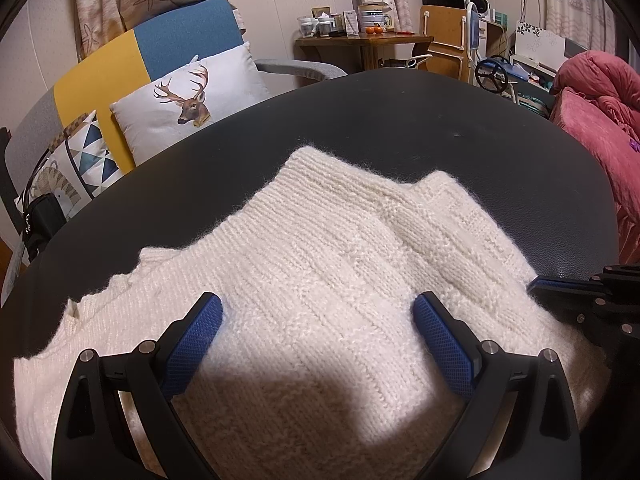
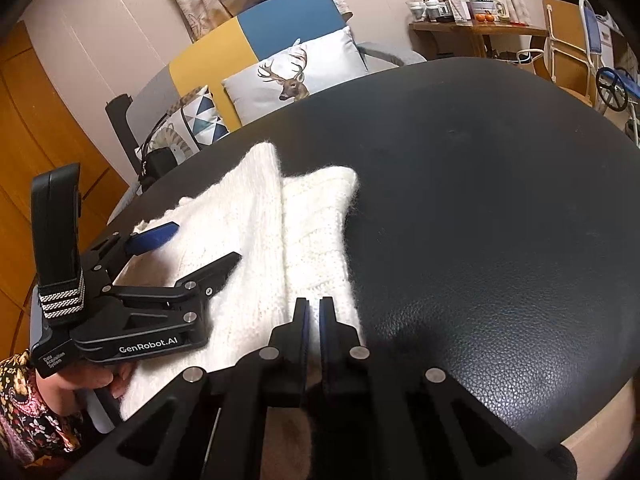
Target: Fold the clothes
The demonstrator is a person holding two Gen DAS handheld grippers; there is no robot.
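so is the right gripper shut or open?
Shut: the right gripper has its fingers nearly together at the white sweater edge; gripping fabric, cannot tell.

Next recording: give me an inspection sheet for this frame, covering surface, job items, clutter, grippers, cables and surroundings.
Surface: black leather-look table, rounded edge.
Job's things: one white knit sweater, partly folded, lying flat at the near side.
Clutter: nothing seen on the table besides the sweater.
Grippers: left gripper open over the sweater; right gripper nearly shut at the sweater's right edge; whether it pinches fabric is unclear.
Cables: nothing seen.
Surroundings: deer cushion on a sofa, wooden side table, pink bedding.
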